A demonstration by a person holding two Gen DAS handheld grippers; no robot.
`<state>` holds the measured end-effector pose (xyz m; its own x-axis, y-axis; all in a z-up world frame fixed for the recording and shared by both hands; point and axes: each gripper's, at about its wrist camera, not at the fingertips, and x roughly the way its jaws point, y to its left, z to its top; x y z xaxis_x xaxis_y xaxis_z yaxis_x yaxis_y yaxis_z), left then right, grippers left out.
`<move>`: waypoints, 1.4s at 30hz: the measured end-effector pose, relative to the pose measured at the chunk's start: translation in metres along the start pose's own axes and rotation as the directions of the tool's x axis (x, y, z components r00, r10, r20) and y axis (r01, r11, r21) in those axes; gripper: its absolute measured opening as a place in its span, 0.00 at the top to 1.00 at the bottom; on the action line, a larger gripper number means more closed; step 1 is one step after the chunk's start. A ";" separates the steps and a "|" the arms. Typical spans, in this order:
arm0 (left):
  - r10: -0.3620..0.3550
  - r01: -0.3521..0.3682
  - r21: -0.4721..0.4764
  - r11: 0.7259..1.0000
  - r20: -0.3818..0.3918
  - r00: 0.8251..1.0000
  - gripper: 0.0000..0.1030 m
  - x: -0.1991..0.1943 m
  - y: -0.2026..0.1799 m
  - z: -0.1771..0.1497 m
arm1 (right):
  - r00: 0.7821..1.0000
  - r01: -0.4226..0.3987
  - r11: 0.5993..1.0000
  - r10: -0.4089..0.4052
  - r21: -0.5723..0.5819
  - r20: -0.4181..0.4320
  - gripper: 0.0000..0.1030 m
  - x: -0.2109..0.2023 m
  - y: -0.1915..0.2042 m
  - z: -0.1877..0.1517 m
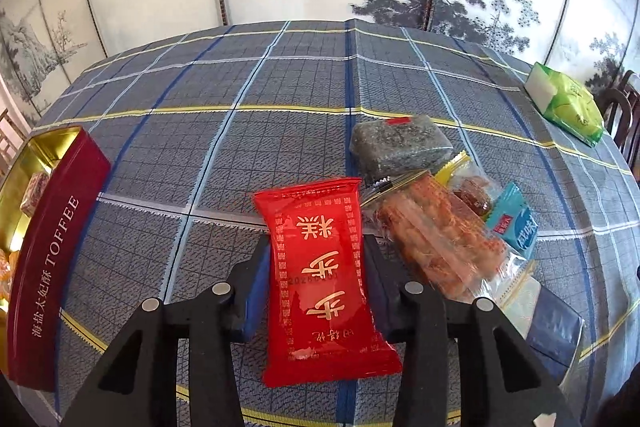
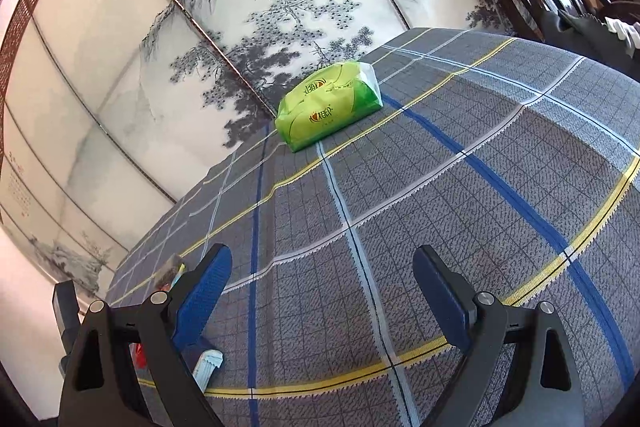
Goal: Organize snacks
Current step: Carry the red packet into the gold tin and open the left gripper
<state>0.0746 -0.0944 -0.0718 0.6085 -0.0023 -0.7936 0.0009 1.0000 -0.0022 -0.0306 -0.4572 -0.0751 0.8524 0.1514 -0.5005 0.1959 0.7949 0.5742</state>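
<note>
A: Where the red toffee tin (image 1: 52, 239) stands at the left tabletop (image 1: 280, 87) edge, open, with wrapped sweets inside?

B: Yes. Red snack packet (image 1: 324, 279) pinched between the left tool (image 1: 316, 259) pads, lifted, right of the tin.

A: And the right tool (image 2: 322, 291)?

B: Spread wide, holding nothing, above the cloth. Green tissue pack (image 2: 330, 105) well beyond. Remaining snacks (image 1: 436, 227) heaped just right of the packet.

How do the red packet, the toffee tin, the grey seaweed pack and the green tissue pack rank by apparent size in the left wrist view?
1. Toffee tin, partly cut off by the frame edge.
2. Red packet, held in the left gripper nearest the camera, so inflated.
3. Grey seaweed pack and green tissue pack: similar; the tissue pack is farther, so unsure.
</note>
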 end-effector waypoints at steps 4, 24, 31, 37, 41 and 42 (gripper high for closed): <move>-0.017 0.014 0.066 0.998 0.047 0.999 0.63 -0.023 -0.001 0.001 | 1.000 0.001 1.000 -0.001 0.001 0.000 0.11 0.000 0.000 0.000; 0.089 -0.118 0.124 0.985 0.220 0.971 0.63 -0.084 0.040 0.047 | 1.000 0.018 1.000 -0.018 0.021 0.007 0.11 -0.005 -0.002 0.004; 0.139 -0.161 0.081 0.984 0.226 0.964 0.63 -0.087 0.082 0.054 | 1.000 0.029 0.999 -0.029 0.023 -0.001 0.11 -0.001 -0.003 0.005; 0.172 -0.186 0.045 0.981 0.224 0.959 0.63 -0.090 0.117 0.056 | 0.999 0.038 0.999 -0.038 0.027 -0.004 0.11 0.001 -0.005 0.004; 0.186 -0.196 0.027 0.980 0.215 0.959 0.63 -0.094 0.147 0.056 | 0.999 0.045 0.999 -0.045 0.031 -0.004 0.11 0.001 -0.006 0.004; 0.189 -0.198 0.021 0.980 0.212 0.959 0.63 -0.096 0.155 0.056 | 0.999 0.047 0.998 -0.047 0.031 -0.005 0.11 0.001 -0.006 0.004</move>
<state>0.0607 0.0609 0.0376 0.7518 0.1872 -0.6323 -0.1028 0.9804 0.1681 -0.0291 -0.4640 -0.0767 0.8398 0.1173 -0.5301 0.2506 0.7824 0.5701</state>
